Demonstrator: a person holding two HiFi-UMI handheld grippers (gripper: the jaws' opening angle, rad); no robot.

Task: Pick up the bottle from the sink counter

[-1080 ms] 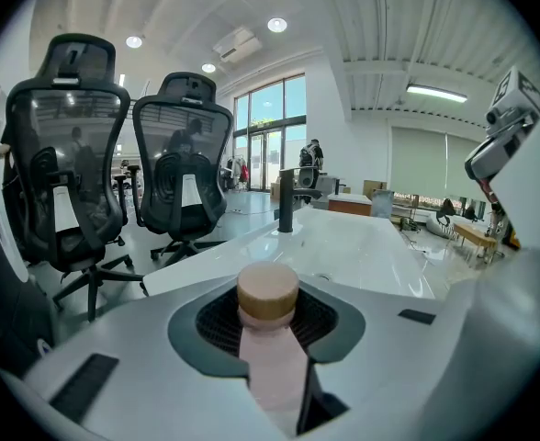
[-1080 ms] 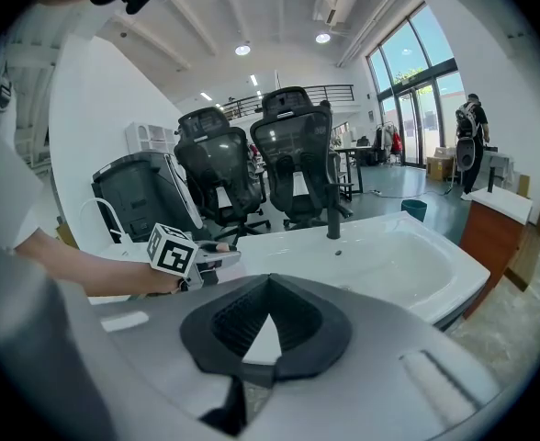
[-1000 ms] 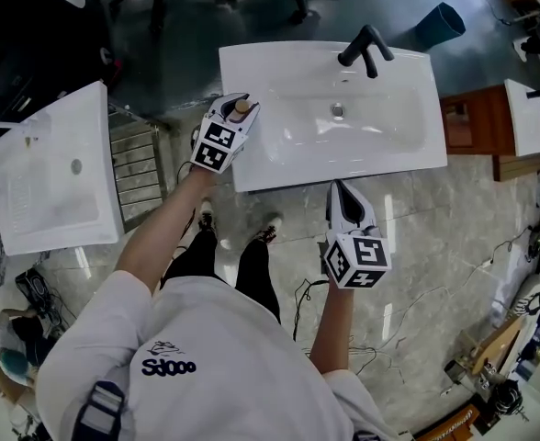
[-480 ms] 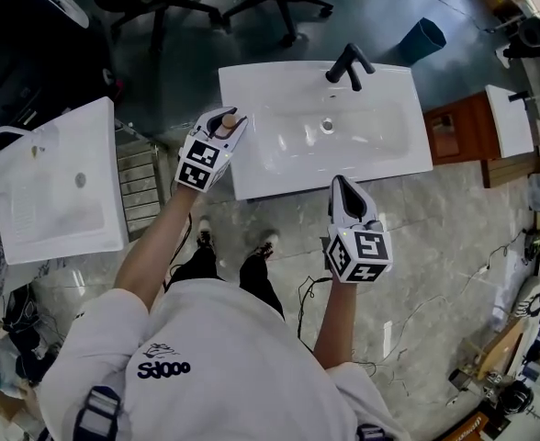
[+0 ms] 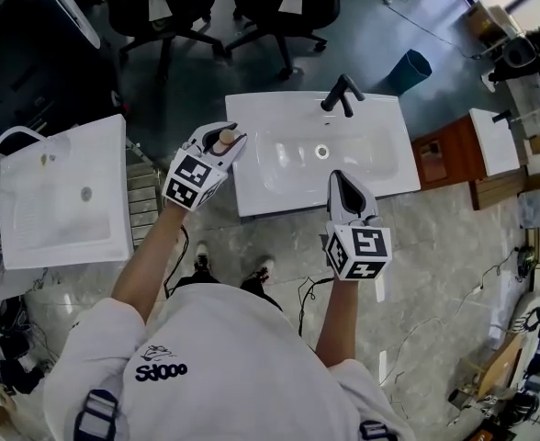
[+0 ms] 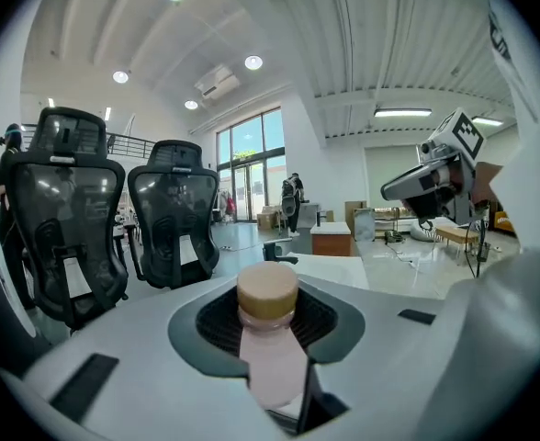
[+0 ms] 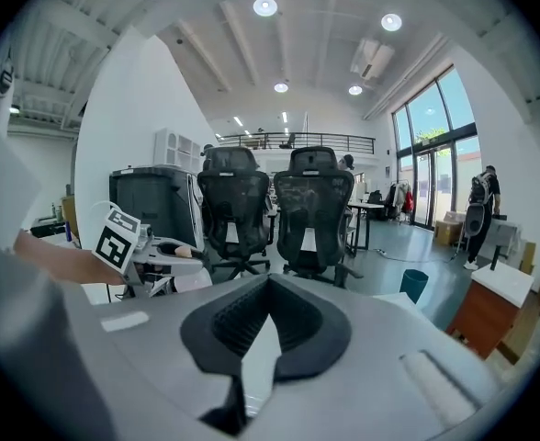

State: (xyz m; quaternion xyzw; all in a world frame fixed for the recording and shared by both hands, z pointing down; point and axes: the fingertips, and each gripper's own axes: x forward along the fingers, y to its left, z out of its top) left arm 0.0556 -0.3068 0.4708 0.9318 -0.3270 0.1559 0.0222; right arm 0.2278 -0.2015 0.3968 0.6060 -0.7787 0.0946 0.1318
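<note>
A pale pink bottle [image 5: 224,139] [image 6: 272,356] with a tan cap stands upright between the jaws of my left gripper [image 5: 226,136] [image 6: 268,324], which is shut on it. In the head view it hangs over the left end of the white sink counter [image 5: 252,196]. In the same view, my right gripper [image 5: 339,180] [image 7: 263,324] is at the counter's front edge, in front of the basin, jaws together and empty. Each gripper view shows the other gripper off to the side.
A black faucet [image 5: 342,93] stands at the back of the counter. A second white basin [image 5: 59,191] and a metal rack [image 5: 146,200] lie to the left. Office chairs [image 5: 160,7] stand behind, and a blue bin [image 5: 410,67] and a wooden cabinet [image 5: 440,154] to the right.
My left gripper has carried the bottle leftward, from over the counter's left part to its left edge. The right gripper has kept its place at the front edge.
</note>
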